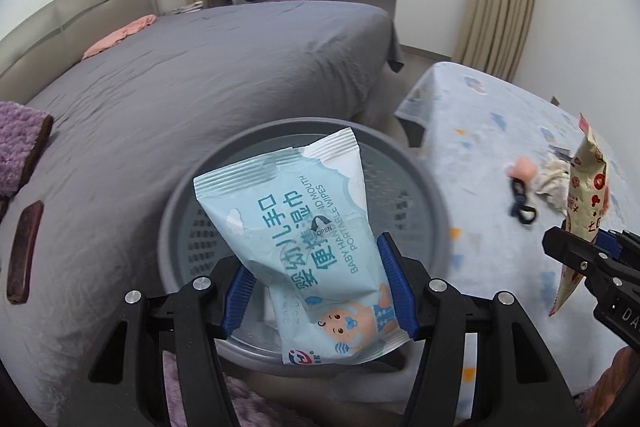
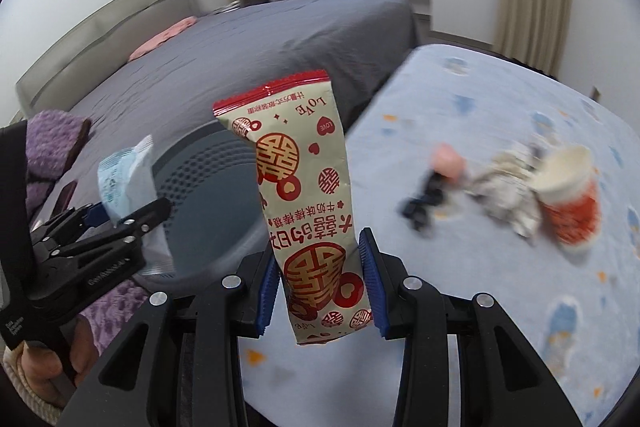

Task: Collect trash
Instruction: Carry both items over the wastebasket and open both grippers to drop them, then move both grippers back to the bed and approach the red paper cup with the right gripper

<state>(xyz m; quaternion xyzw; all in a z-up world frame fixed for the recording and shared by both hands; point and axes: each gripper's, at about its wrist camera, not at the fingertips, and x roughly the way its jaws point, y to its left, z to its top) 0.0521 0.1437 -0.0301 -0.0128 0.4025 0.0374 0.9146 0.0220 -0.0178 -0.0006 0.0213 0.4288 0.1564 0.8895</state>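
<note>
- Starting at the far left: the bed (image 1: 192, 67) with its grey cover runs along that side, a purple fuzzy cloth (image 1: 18, 143) at its near edge. None of that is mine to collect.
- My left gripper (image 1: 320, 287) pinches the pale blue pack of baby wipes (image 1: 304, 223) between its blue pads, low on the pack, so most of it stands up ahead of the jaws.
- I hold it right over the round grey bin (image 1: 420, 187), which sits between bed and table. I judge this the drop-off point: spread the jaws and the pack should fall inside.
- Next across, my right gripper (image 2: 320, 287) is pressed onto a cream and red candy wrapper (image 2: 304, 187), clamped near its lower end, the sealed red edge pointing up and away.
- From the right wrist camera the wrapper hangs above the table edge, with the bin just to its left; I reckon it needs to travel further left before release.
- On the right, the table with the light blue printed cloth (image 2: 500, 307) holds more: a black clip-like item (image 2: 420, 203), something small and pink (image 2: 450, 157), a crumpled wad of paper (image 2: 512, 191) and a red and white paper cup (image 2: 568, 195) on its side.
- Those look like the remaining pickups, though blur hides details.
</note>
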